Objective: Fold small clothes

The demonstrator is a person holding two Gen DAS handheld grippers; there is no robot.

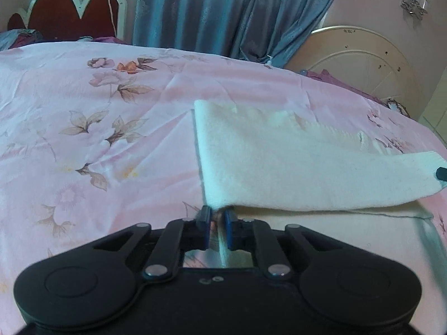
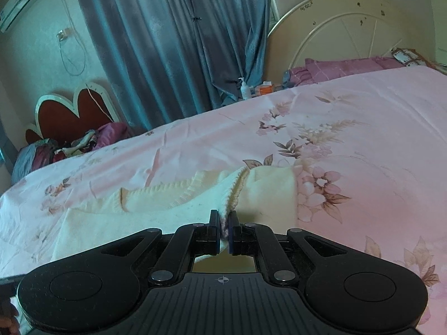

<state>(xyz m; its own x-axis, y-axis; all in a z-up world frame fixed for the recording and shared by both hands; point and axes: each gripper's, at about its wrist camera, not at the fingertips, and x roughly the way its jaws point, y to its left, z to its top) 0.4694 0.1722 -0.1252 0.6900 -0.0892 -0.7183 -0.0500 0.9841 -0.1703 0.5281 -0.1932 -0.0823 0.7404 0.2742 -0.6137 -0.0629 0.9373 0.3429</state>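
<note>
Left wrist view: you are clamping the left gripper point(image 1: 217, 213) on the cream knitted garment point(image 1: 279, 162), lying on the pink floral bedsheet point(image 1: 83, 111). Your right gripper point(image 2: 223, 219) is pinching its ribbed edge, jaws nearly together.

garment point(image 1: 279, 167): cream cloth, soft, matt, fuzzy like fleece or knit; ribbed knit edge in right wrist view
bedsheet point(image 1: 83, 111): pink floral-printed cloth, smooth, faint sheen, lightly creased
left gripper point(image 1: 217, 217): black matt plastic body, blue finger pads, shiny metal pivot pins
right gripper point(image 2: 223, 223): black matt plastic, ribbed top plate, metal pins
curtain point(image 2: 167, 42): blue-grey cloth, satiny, glossy folds
headboard point(image 2: 349, 22): cream-painted, smooth, chipped spots
</note>
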